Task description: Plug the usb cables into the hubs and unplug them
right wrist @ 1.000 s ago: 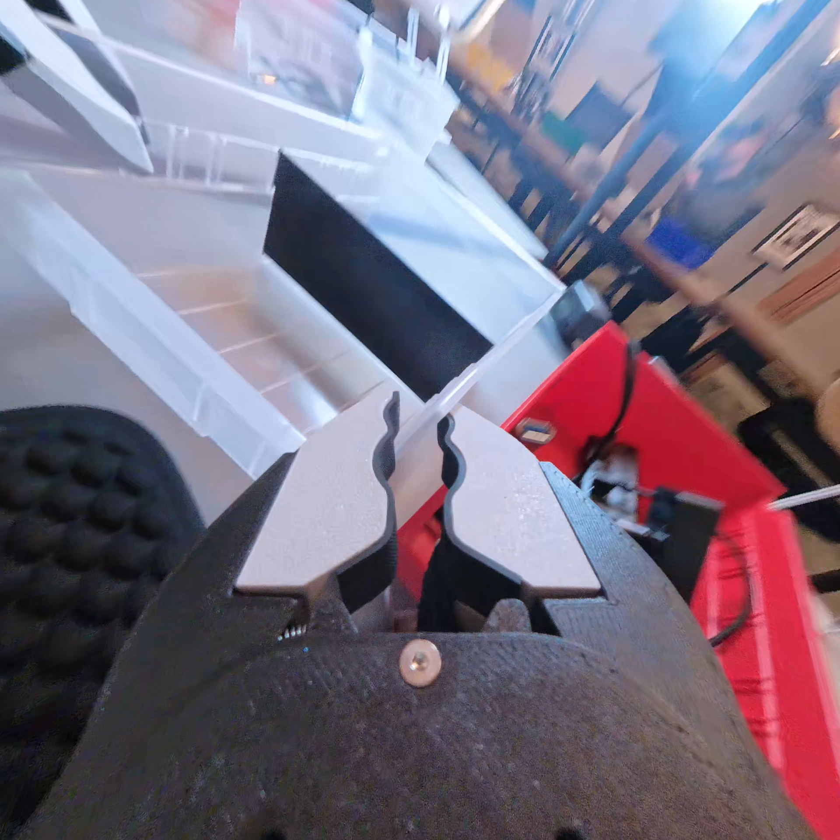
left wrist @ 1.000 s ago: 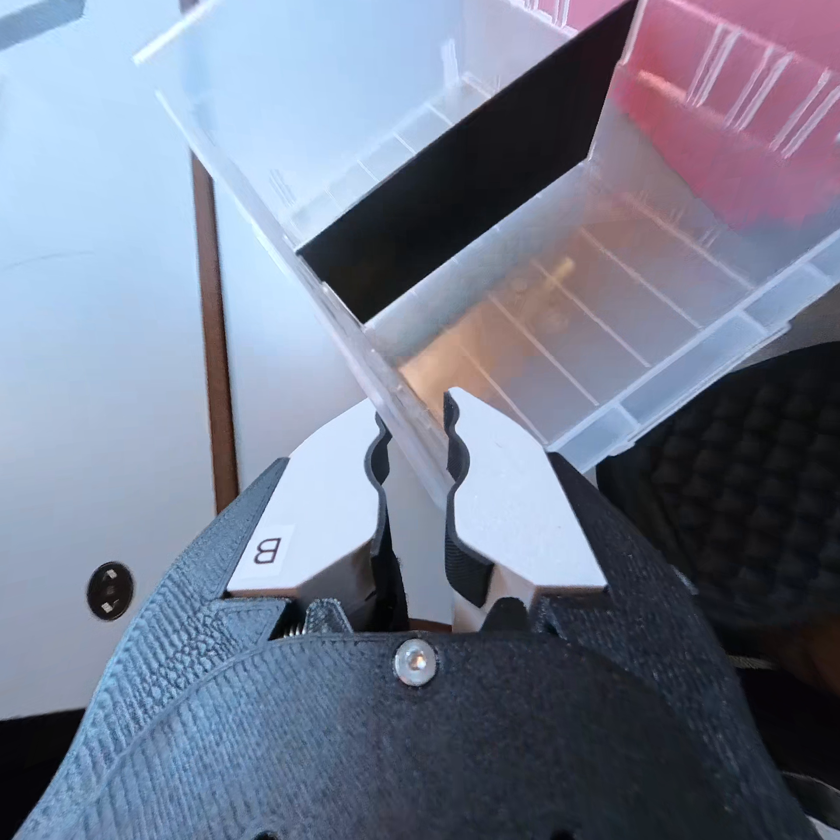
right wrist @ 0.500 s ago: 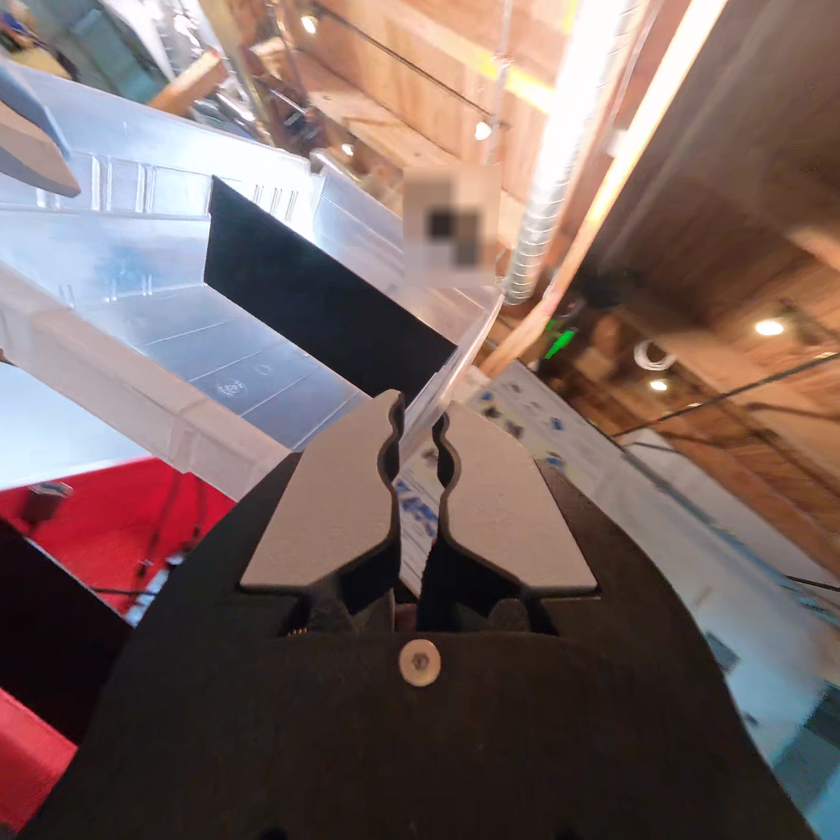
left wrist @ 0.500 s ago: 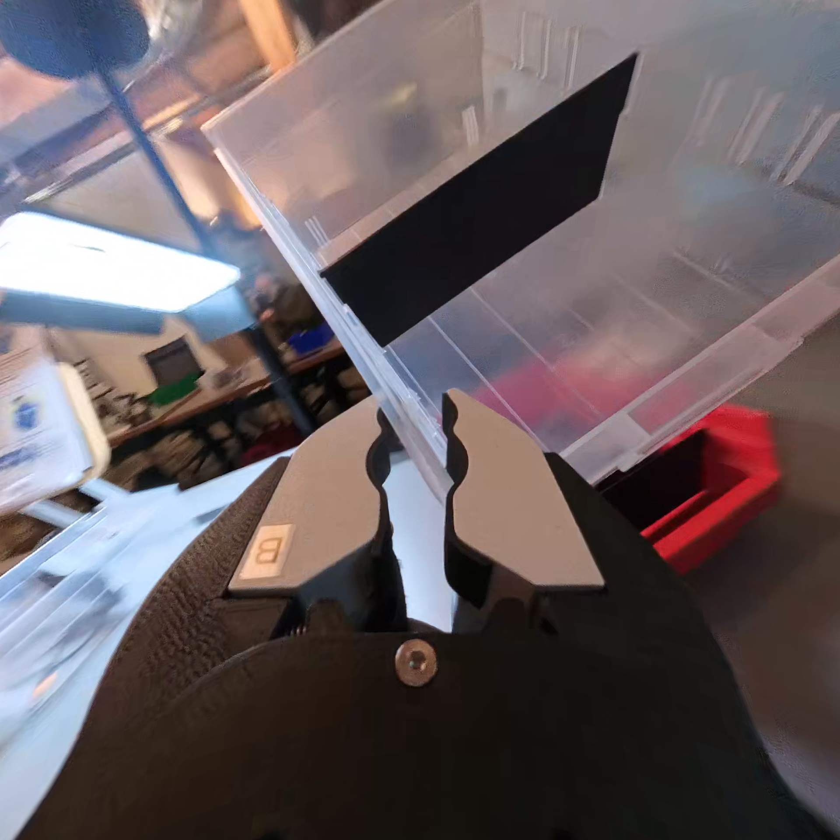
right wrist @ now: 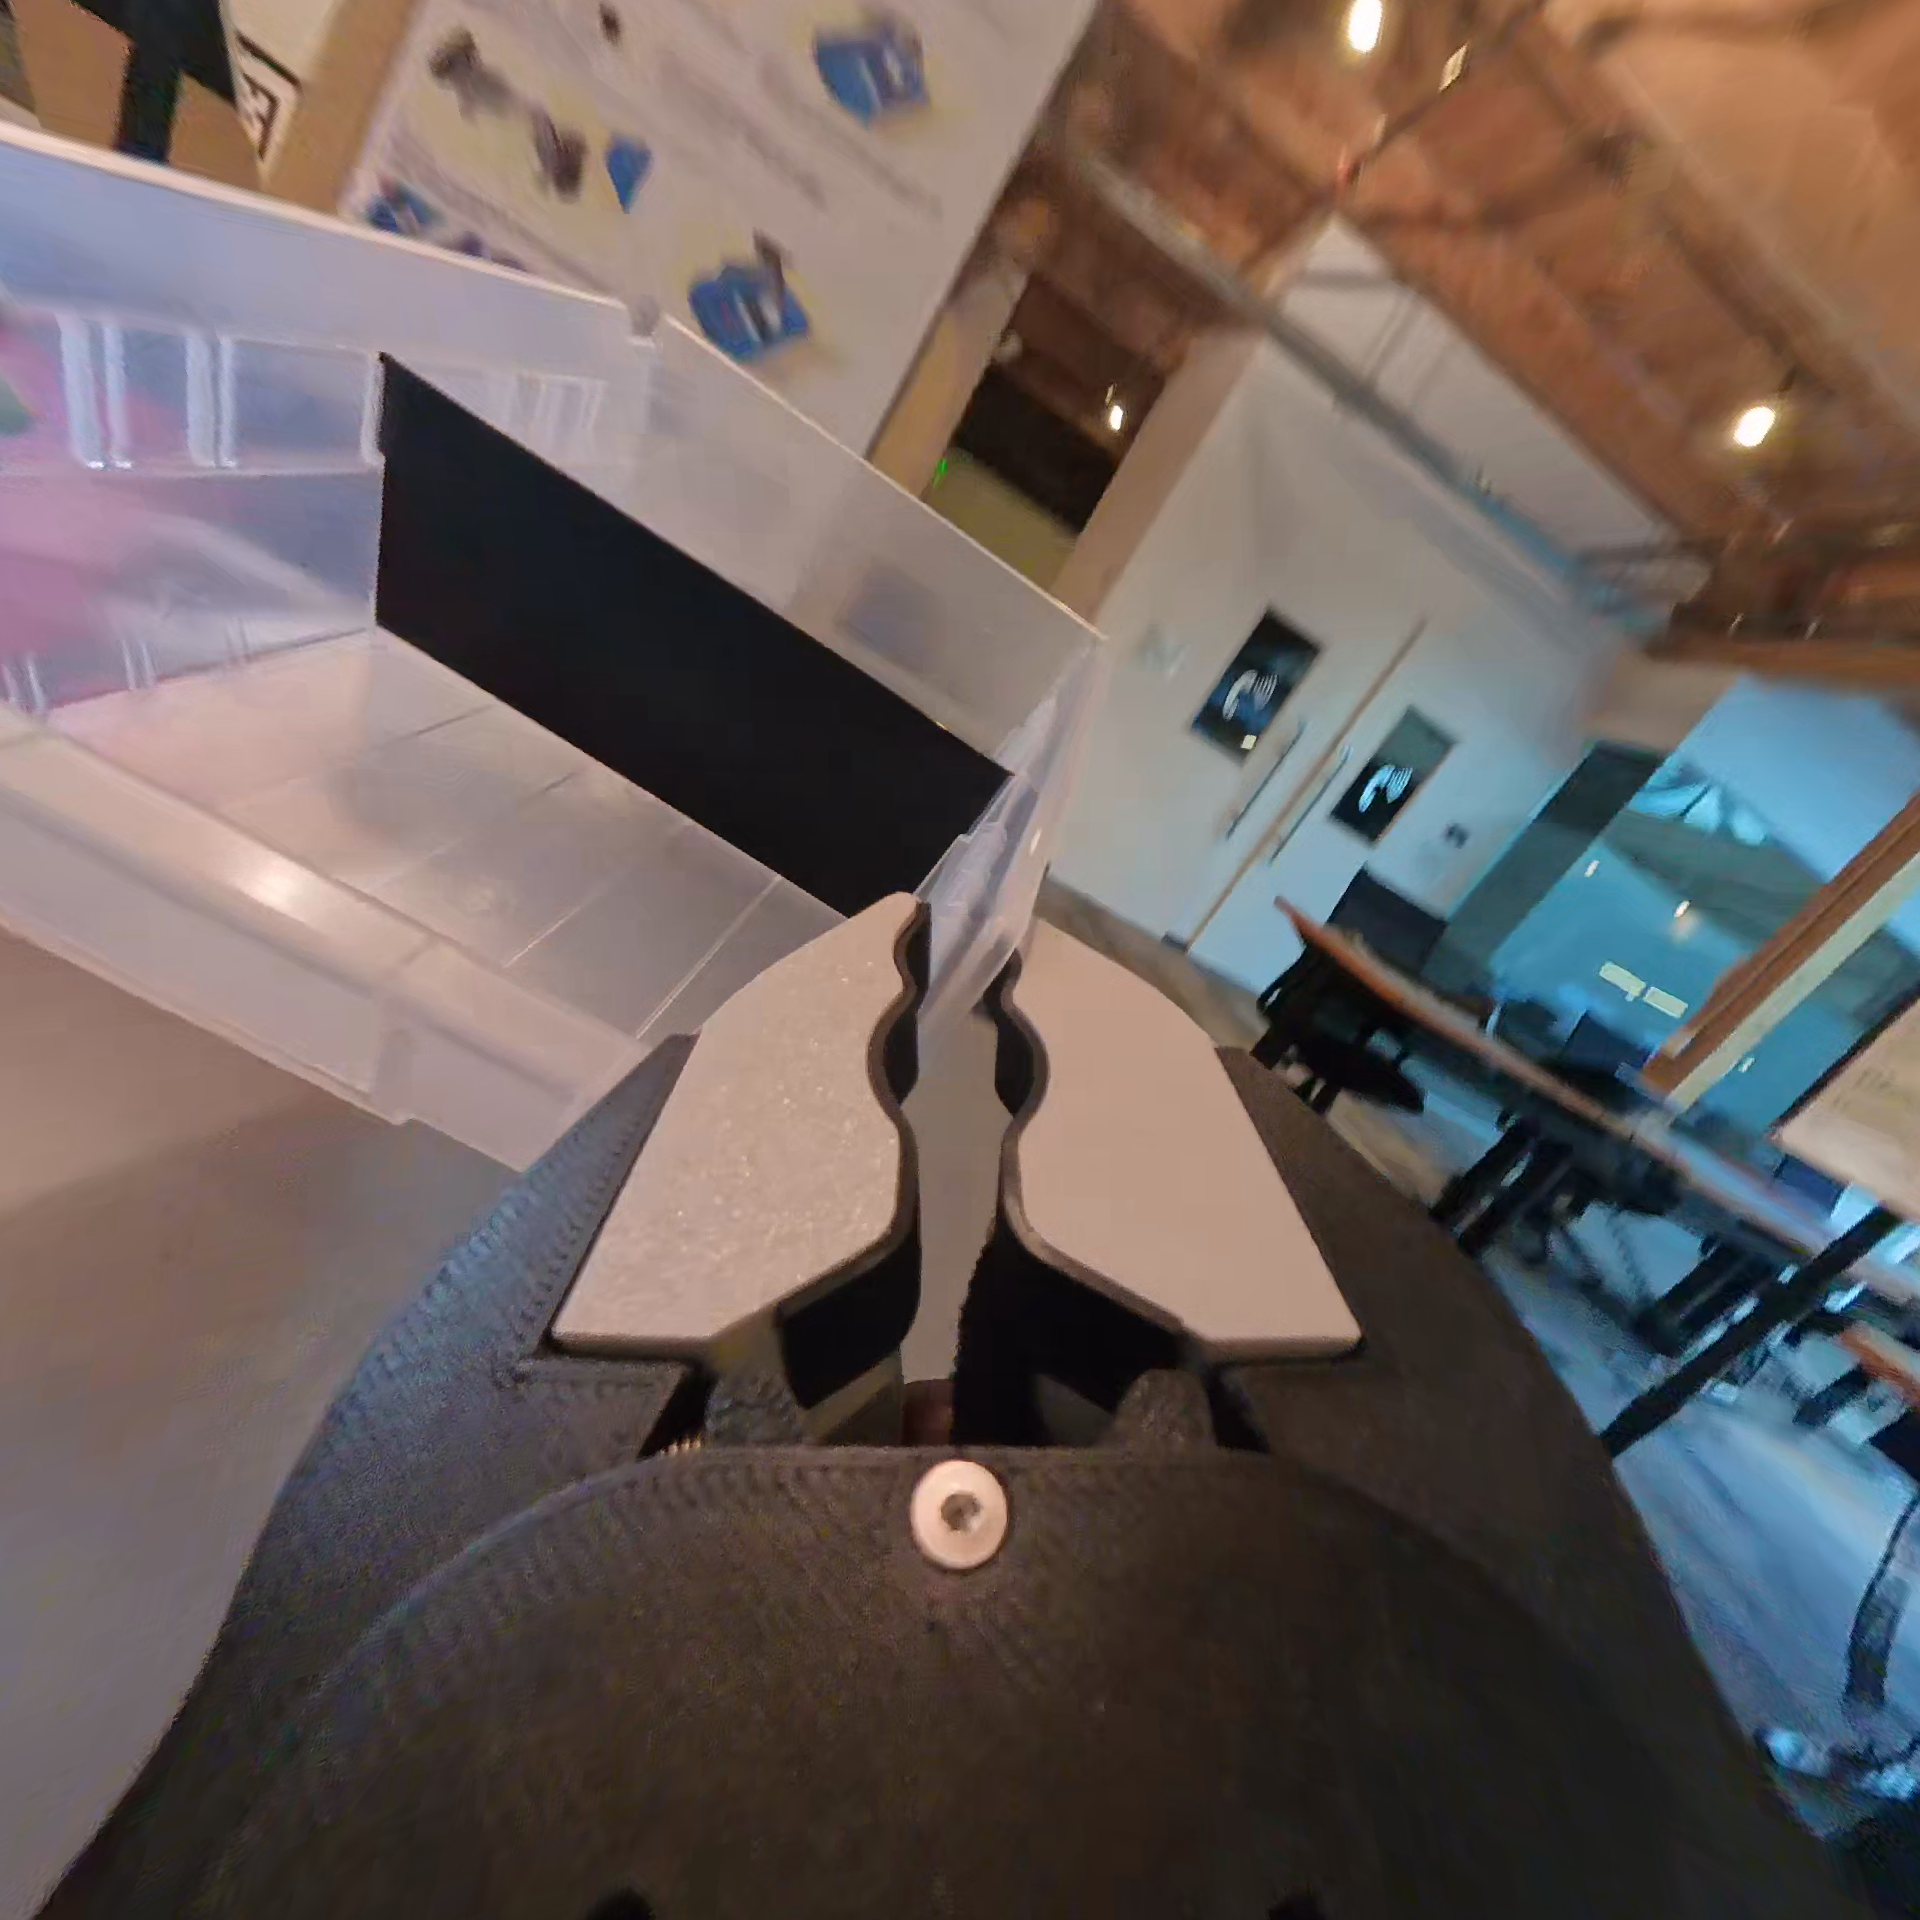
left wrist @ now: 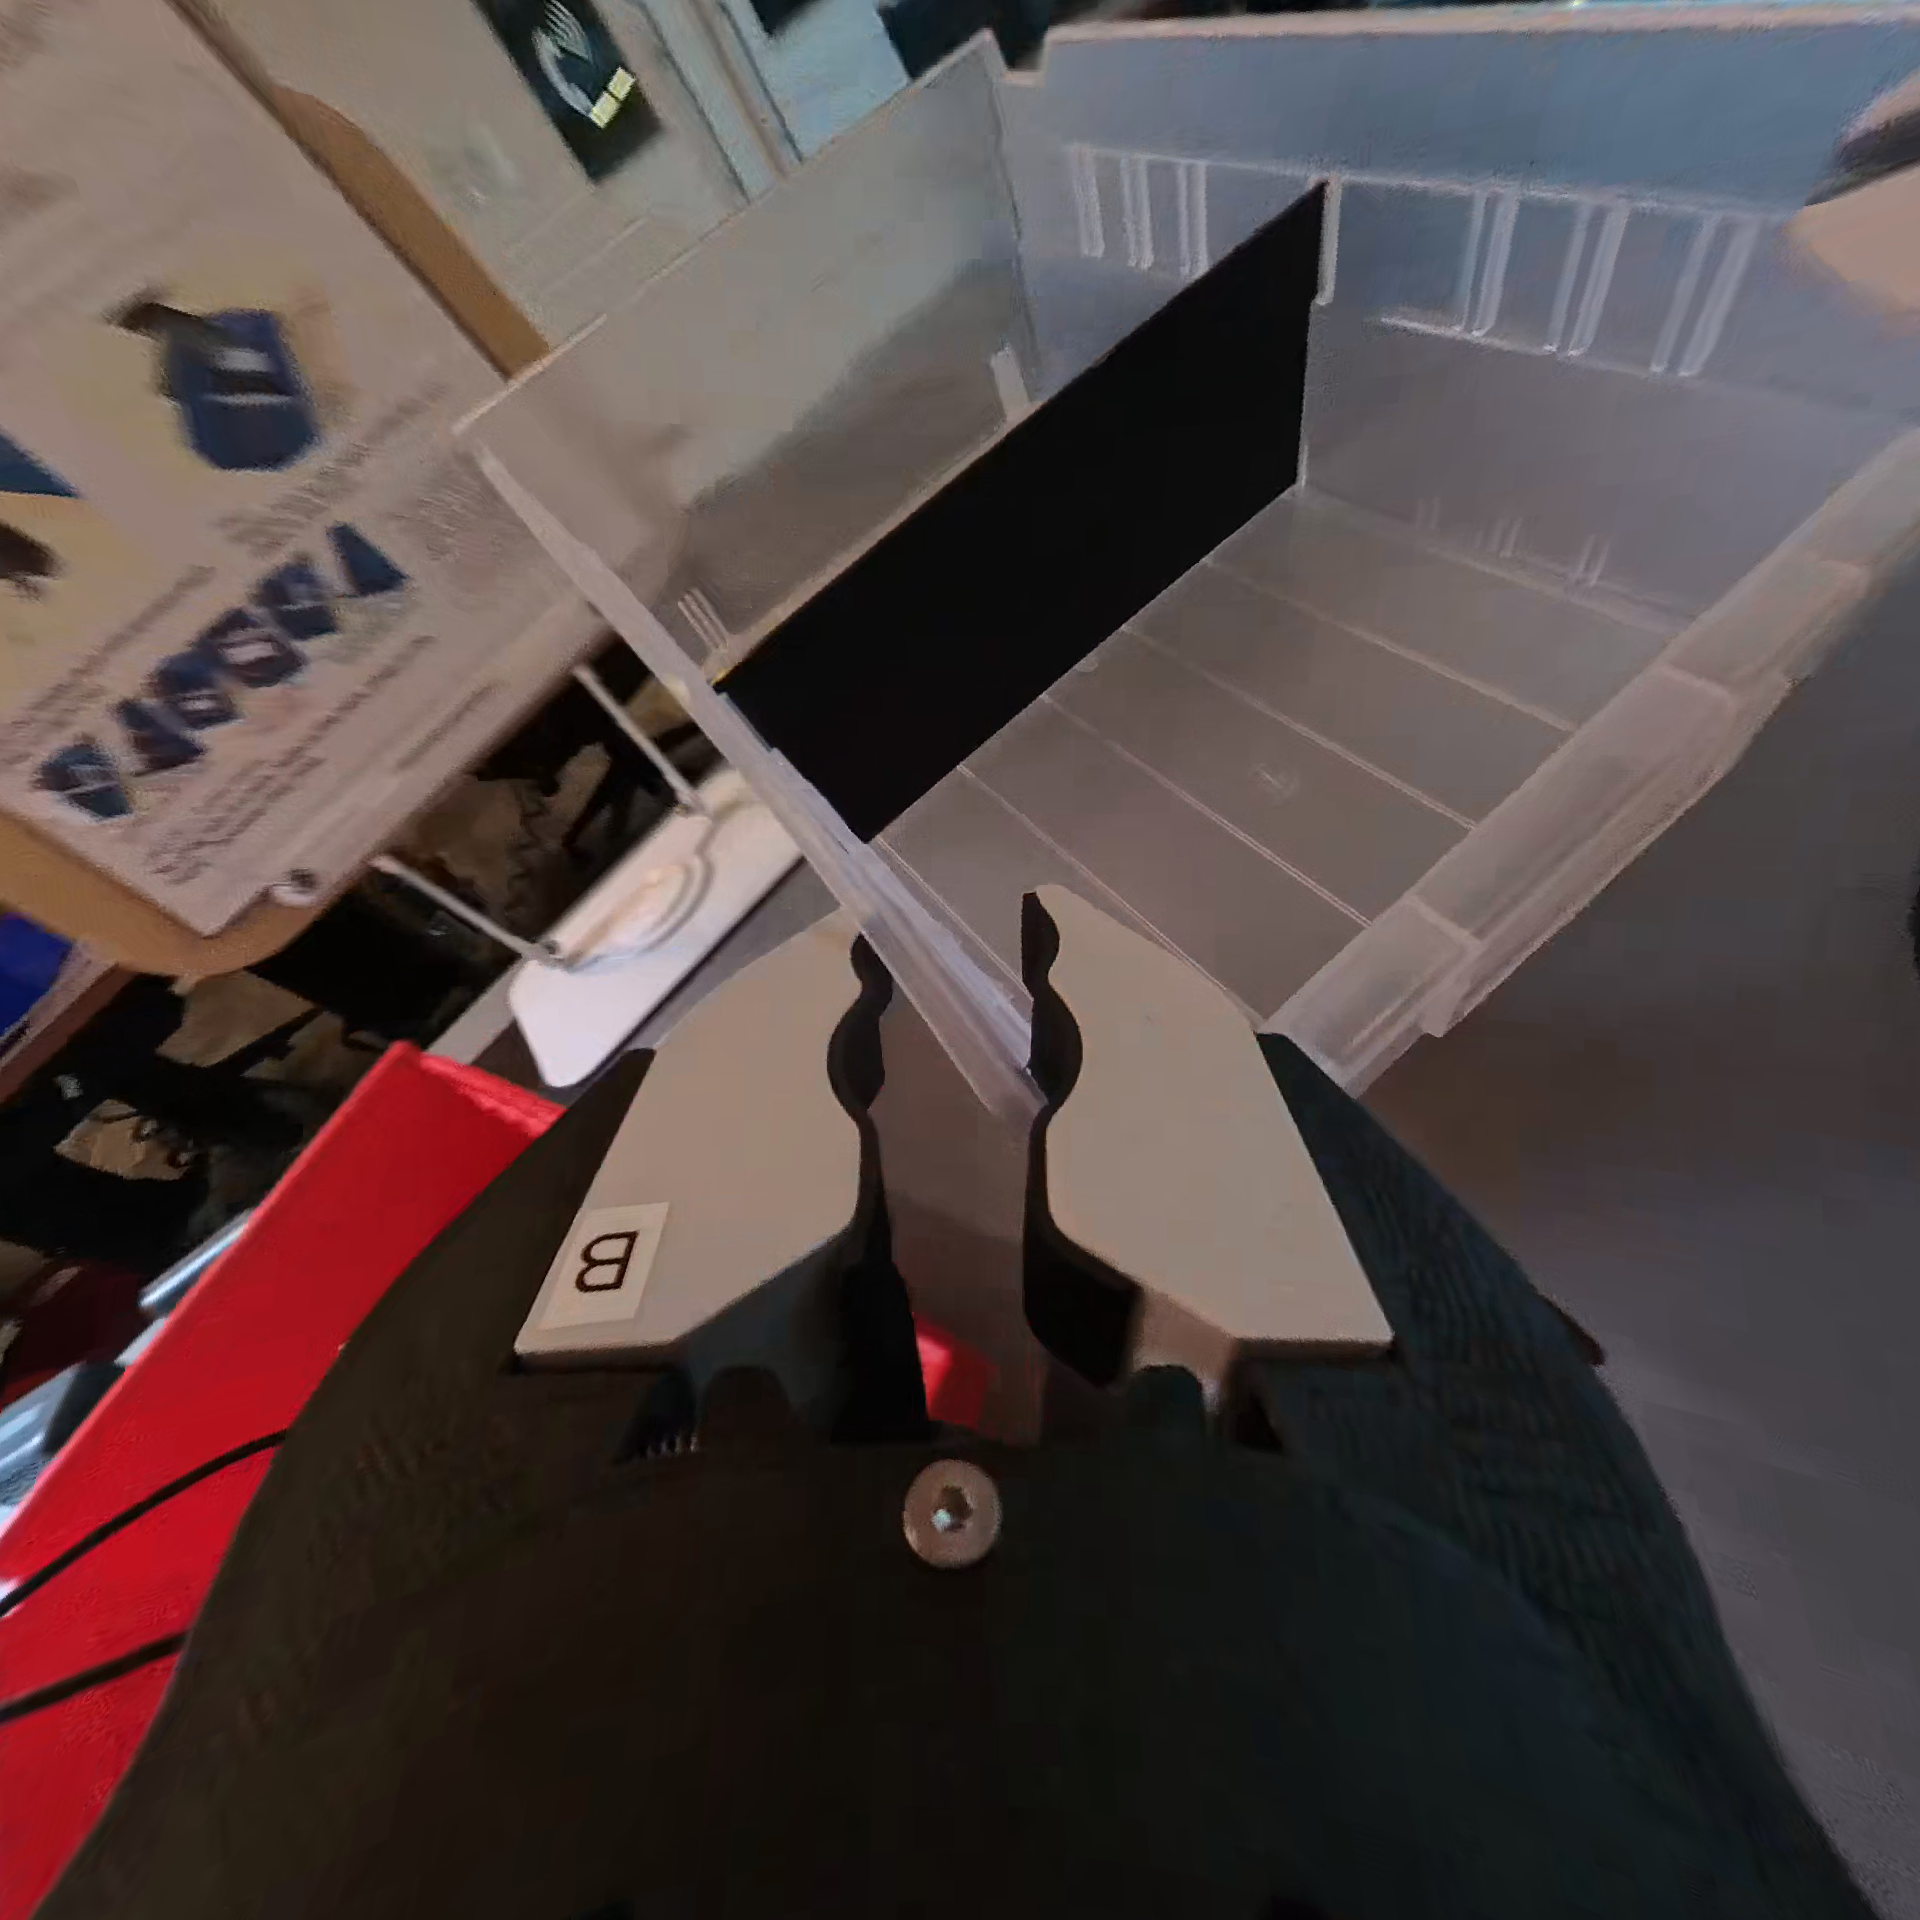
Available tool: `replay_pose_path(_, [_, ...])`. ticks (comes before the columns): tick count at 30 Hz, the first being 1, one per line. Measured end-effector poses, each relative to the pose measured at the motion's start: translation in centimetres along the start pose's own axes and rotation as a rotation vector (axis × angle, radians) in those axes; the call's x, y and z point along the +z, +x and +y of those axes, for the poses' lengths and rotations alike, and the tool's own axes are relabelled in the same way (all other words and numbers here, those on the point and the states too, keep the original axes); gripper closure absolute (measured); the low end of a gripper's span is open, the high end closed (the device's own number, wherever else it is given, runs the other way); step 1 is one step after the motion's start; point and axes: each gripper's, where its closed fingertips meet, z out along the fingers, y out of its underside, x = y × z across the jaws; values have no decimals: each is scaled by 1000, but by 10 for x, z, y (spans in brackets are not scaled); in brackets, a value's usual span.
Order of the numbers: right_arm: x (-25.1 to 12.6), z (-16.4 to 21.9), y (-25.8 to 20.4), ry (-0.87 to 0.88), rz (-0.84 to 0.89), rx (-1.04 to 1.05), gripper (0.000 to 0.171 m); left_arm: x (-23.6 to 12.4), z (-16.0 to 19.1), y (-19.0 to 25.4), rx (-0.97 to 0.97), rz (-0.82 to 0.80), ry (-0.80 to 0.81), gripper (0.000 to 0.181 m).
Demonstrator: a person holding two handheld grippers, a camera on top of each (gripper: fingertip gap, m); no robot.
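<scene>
A clear plastic bin (left wrist: 1351, 727) with a black divider (left wrist: 1039, 551) is held tilted in the air between both grippers. It looks empty. My left gripper (left wrist: 951, 966) is shut on the bin's left side wall. My right gripper (right wrist: 961, 956) is shut on the bin's right side wall (right wrist: 997, 831), and the black divider (right wrist: 644, 665) shows there too. A red bin (left wrist: 260, 1351) with thin black cables (left wrist: 104, 1538) lies below at the lower left. No hub is in view.
A white printed board (left wrist: 208, 468) stands at the left behind the clear bin. A white flat object (left wrist: 644, 935) lies beyond the red bin. Long tables (right wrist: 1558, 1122) stand in the room at the right.
Both grippers have kept their hold on the clear bin and swung with it. The views turned from the table top and red bin toward the room and walls.
</scene>
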Motion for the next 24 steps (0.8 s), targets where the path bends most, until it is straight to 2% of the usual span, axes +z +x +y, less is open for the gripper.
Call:
replay_pose_path(3, [7,41,-3,-107,-23,69,163,23,23,25,12,71,-76,154])
replay_pose_path(6, [12,68,-10,-250,-65,46,162,38,43,40,-32,145,-128,152])
replay_pose_path(9, [13,80,-14,-310,-84,65,162,45,56,47,-59,178,-142,148])
replay_pose_path(12, [16,83,-4,-320,-29,132,157,33,45,53,-86,252,-76,129])
replay_pose_path(15, [12,65,24,-165,60,309,145,7,31,42,-50,255,-33,106])
replay_pose_path(17, [6,45,34,-8,22,495,129,-13,36,31,-44,264,-45,98])
replay_pose_path(19, [0,26,35,126,-82,696,108,-31,54,14,-44,247,-90,90])
replay_pose_path(21, [-2,14,35,221,-156,828,96,-46,82,-4,-56,227,-162,88])
replay_pose_path(24, [-7,-6,20,316,-289,838,90,-63,125,-27,-90,206,-260,91])
